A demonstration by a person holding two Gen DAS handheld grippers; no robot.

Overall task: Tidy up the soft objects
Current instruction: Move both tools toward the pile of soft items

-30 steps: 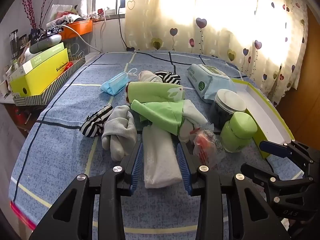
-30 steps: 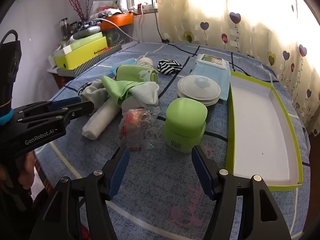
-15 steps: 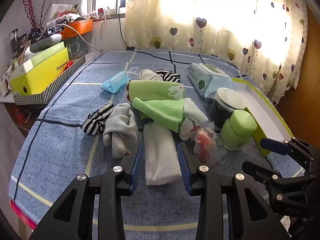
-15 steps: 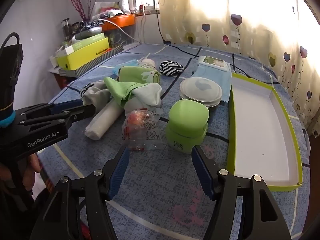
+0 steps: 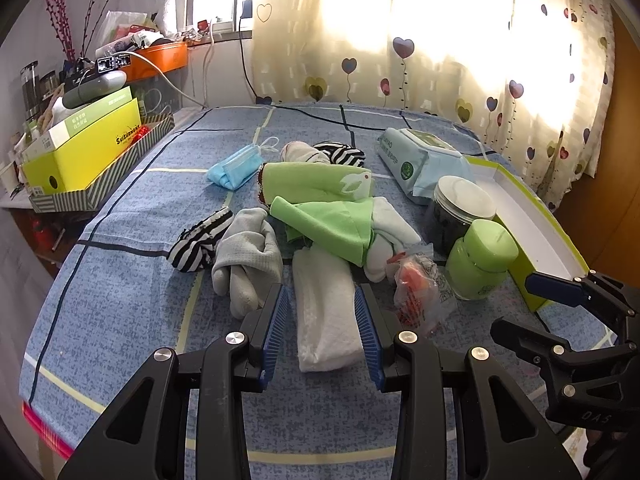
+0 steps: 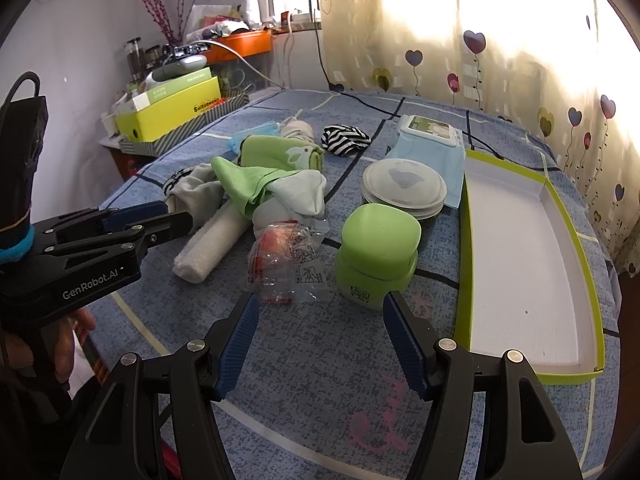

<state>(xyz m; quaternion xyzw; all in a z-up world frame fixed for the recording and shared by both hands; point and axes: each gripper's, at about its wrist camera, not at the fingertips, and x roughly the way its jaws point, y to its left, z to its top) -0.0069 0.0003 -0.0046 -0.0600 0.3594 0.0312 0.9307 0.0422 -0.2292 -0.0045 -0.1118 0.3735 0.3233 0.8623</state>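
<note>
White terry cloth, the rolled towel [image 5: 325,312], lay lengthwise between the blue pads of my left gripper [image 5: 322,326], one pad either side with a sliver of daylight showing, so my jaws stood half spread around it and not yet pinching. Its far end was tucked under the green cloth [image 5: 332,226], with the grey sock [image 5: 248,258] just beside my left pad. I judged the clean way was to close squarely on the roll's near half, then draw it back out from under the pile before lifting, lest the green cloth drag along. My right gripper [image 6: 320,340] hung spread wide and empty, short of the green jar [image 6: 376,252] and the plastic packet [image 6: 286,264]; the lime-edged tray [image 6: 528,264] waited to its right.
</note>
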